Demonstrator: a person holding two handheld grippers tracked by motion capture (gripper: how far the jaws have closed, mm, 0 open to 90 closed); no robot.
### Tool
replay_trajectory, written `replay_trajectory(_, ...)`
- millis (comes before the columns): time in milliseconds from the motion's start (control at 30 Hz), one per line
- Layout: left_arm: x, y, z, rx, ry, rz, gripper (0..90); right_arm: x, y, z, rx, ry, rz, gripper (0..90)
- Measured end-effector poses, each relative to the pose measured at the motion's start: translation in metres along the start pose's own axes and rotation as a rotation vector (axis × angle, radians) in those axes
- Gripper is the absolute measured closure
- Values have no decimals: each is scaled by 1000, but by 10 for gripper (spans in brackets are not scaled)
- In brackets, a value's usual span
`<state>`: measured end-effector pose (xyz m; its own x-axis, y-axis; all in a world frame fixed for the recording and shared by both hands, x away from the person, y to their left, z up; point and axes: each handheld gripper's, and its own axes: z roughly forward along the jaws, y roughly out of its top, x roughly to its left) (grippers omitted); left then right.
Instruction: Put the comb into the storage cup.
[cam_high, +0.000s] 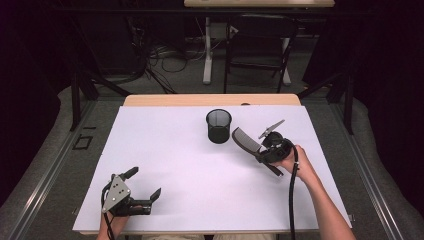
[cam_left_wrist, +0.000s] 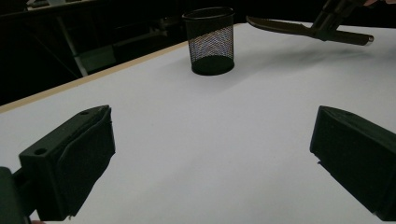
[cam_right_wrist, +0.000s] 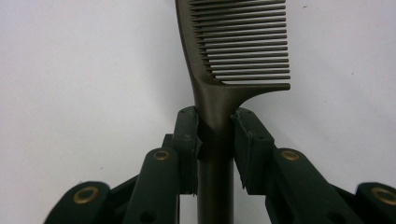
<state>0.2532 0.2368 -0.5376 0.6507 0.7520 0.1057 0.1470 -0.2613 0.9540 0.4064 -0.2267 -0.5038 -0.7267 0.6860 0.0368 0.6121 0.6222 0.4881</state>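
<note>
Comb is up off the bench, pinched at the neck by the right claw, right where the handle widens into the teeth. My guess is that grip spot is on purpose: it leaves the round handle sticking out behind the jaws and the toothed end out front, so it can be tipped into the cup sitting just to its left. In the high view the comb tilts with the toothed end pointing toward the cup, close to the rim but not over it yet.

Comb looks like dark matte plastic, fine straight teeth on one side, smooth curved spine. Cup is black wire mesh, round, open top, see-through walls. Bench has a plain white sheet, pale wood edge at the back.

Left claw rests near the front edge, jaws wide apart, nothing in them.
</note>
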Motion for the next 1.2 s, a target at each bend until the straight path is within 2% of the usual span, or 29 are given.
replay_trajectory(67,0,0,0,1,0,3,1,1,-1,-1,-13,2,1,721)
replay_trajectory(100,0,0,0,0,0,3,1,1,-1,-3,1,2,-14,721)
replay_trajectory(167,0,0,0,1,0,4,1,3,-2,-3,-36,-5,-3,721)
replay_trajectory(400,0,0,0,0,-1,4,1,5,-5,-7,-72,-14,2,721)
replay_trajectory(433,0,0,0,0,-2,1,1,5,-6,-8,-96,-19,4,720)
replay_trajectory(733,0,0,0,2,-2,0,1,4,-9,-10,-156,-21,21,721)
replay_trajectory(1200,0,0,-1,3,0,4,1,7,-11,-12,-205,-31,35,721)
